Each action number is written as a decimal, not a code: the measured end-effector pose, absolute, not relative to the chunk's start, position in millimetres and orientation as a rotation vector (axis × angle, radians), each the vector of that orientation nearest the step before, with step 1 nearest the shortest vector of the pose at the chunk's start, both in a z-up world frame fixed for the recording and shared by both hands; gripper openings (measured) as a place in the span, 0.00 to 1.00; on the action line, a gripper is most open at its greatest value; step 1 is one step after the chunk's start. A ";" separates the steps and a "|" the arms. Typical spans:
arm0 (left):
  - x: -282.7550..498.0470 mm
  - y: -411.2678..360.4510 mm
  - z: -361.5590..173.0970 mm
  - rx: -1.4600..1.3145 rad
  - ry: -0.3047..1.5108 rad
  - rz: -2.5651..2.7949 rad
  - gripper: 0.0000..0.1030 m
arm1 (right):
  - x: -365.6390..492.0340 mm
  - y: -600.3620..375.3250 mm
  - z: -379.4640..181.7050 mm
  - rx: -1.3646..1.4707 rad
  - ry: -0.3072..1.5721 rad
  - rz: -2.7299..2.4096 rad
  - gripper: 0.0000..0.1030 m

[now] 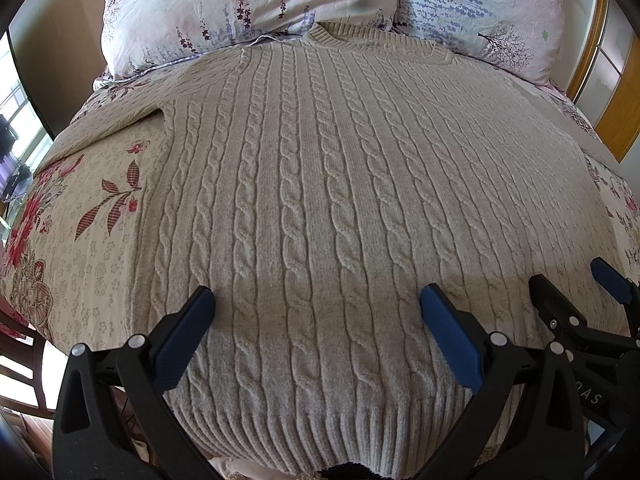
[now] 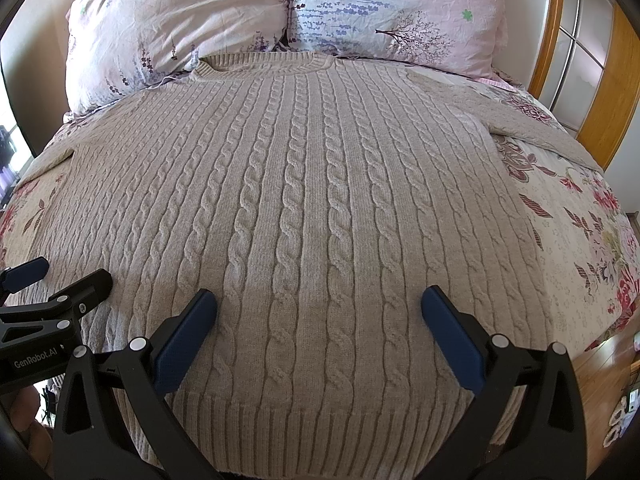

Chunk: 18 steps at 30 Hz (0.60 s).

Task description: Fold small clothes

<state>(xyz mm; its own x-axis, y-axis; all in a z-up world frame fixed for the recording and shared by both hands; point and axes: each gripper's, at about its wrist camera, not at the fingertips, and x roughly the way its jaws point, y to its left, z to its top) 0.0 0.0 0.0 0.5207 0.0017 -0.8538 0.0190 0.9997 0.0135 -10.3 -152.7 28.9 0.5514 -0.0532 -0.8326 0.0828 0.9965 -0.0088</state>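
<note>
A beige cable-knit sweater [image 1: 320,184] lies flat on the bed, neck toward the pillows, ribbed hem nearest me. It also fills the right wrist view [image 2: 312,200]. One sleeve [image 1: 104,132] spreads out left, the other sleeve [image 2: 536,124] spreads out right. My left gripper [image 1: 316,300] is open and empty, hovering over the lower part of the sweater near the hem. My right gripper [image 2: 318,300] is open and empty, over the same lower part, just to the right of the left one. The right gripper shows in the left wrist view [image 1: 576,284]; the left gripper shows in the right wrist view [image 2: 60,276].
Two floral pillows [image 1: 248,4] [image 2: 392,12] lie at the head of the bed. A floral bedsheet [image 1: 80,240] [image 2: 580,248] shows on both sides of the sweater. A wooden frame [image 2: 616,92] stands at the right. A wooden chair [image 1: 20,360] is at lower left.
</note>
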 end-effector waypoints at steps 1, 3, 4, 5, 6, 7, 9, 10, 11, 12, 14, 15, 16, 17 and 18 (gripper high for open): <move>0.0 -0.1 0.0 0.022 1.024 -0.010 0.98 | -10.2 -152.7 28.9 0.033 0.984 -0.080 0.99; 0.1 -0.1 0.0 0.022 1.026 -0.010 0.98 | -10.7 -152.1 28.7 0.032 0.986 -0.079 0.99; 0.4 0.0 0.0 0.023 1.029 -0.011 0.98 | -11.2 -151.6 28.5 0.031 0.989 -0.078 0.99; 0.8 0.0 0.1 0.024 1.034 -0.012 0.98 | -11.6 -151.0 28.3 0.030 0.992 -0.077 0.99; 3.0 1.1 1.3 0.024 1.040 -0.014 0.98 | -11.9 -150.5 28.2 0.028 0.995 -0.075 0.99; 4.3 1.0 1.8 0.025 1.047 -0.015 0.98 | -11.4 -151.2 28.6 0.027 0.998 -0.072 0.99; 6.6 0.7 1.7 0.031 1.063 -0.020 0.98 | -7.4 -151.8 28.4 0.024 1.000 -0.067 0.99; 6.7 0.1 1.0 0.031 1.065 -0.021 0.98 | -6.2 -151.1 28.2 0.019 0.999 -0.059 0.99; 7.7 0.1 1.0 0.033 1.071 -0.024 0.98 | -6.7 -150.8 28.7 0.016 0.995 -0.051 0.99; 8.1 -0.7 1.1 0.034 1.072 -0.025 0.98 | -5.1 -151.9 28.4 0.006 0.986 -0.027 0.99; 11.9 1.0 0.8 0.040 1.076 -0.032 0.98 | -9.1 -151.0 29.0 -0.001 0.977 -0.009 0.99; 12.6 1.1 0.7 0.043 1.080 -0.036 0.98 | -8.7 -151.4 29.1 -0.008 0.967 0.011 0.99; 13.0 1.2 0.7 0.044 1.082 -0.037 0.98 | -8.8 -152.0 29.0 -0.010 0.962 0.017 0.99; 13.2 1.3 0.7 0.046 1.082 -0.040 0.98 | -9.1 -152.9 28.8 -0.014 0.950 0.030 0.99; 12.6 1.4 0.7 0.047 1.080 -0.042 0.98 | -9.6 -153.7 28.5 -0.018 0.936 0.040 0.99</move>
<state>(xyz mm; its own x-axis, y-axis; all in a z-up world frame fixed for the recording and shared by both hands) 12.6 1.4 0.7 0.4709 -0.0111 -0.8821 0.0575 0.9982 0.0182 -9.6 -153.7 28.5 0.5922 0.0262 -0.8054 -0.0419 0.9991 0.0017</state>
